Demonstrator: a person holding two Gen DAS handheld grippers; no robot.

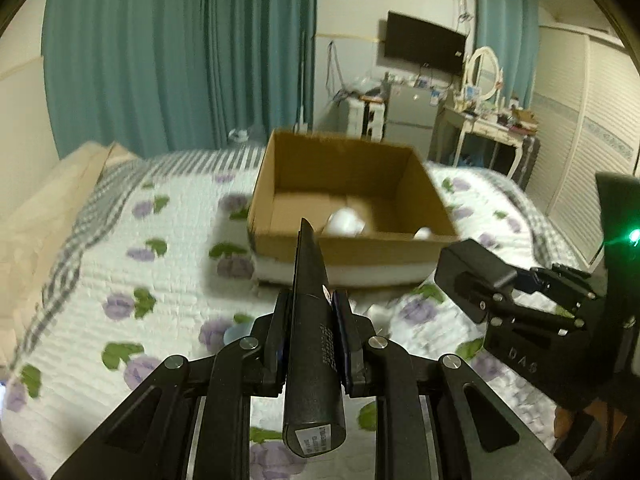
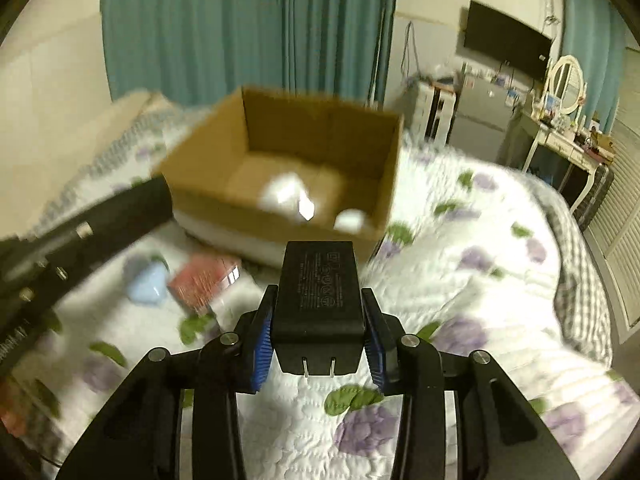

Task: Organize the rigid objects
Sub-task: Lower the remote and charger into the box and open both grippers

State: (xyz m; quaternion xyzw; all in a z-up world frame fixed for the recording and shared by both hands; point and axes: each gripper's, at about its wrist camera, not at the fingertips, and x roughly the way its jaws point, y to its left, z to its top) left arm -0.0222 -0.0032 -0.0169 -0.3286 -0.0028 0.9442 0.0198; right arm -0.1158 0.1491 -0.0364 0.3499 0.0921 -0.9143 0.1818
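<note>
An open cardboard box [image 1: 352, 236] stands on the bed and holds white objects [image 1: 344, 222]; it also shows in the right wrist view [image 2: 208, 196]. My left gripper [image 1: 310, 312] is shut on a long black tapered object [image 1: 310, 320], held above the bed short of the box. My right gripper [image 2: 318, 320] is shut on a black power adapter [image 2: 318, 292] with its two prongs pointing back; the adapter also shows in the left wrist view [image 1: 472, 268]. Both are near the box's front side.
The bed has a white floral quilt [image 2: 460, 300]. A light blue object [image 2: 146, 286] and a red box [image 2: 202, 282] lie on it in front of the cardboard box. Teal curtains, a dresser with mirror [image 1: 486, 120] and a wall TV stand beyond.
</note>
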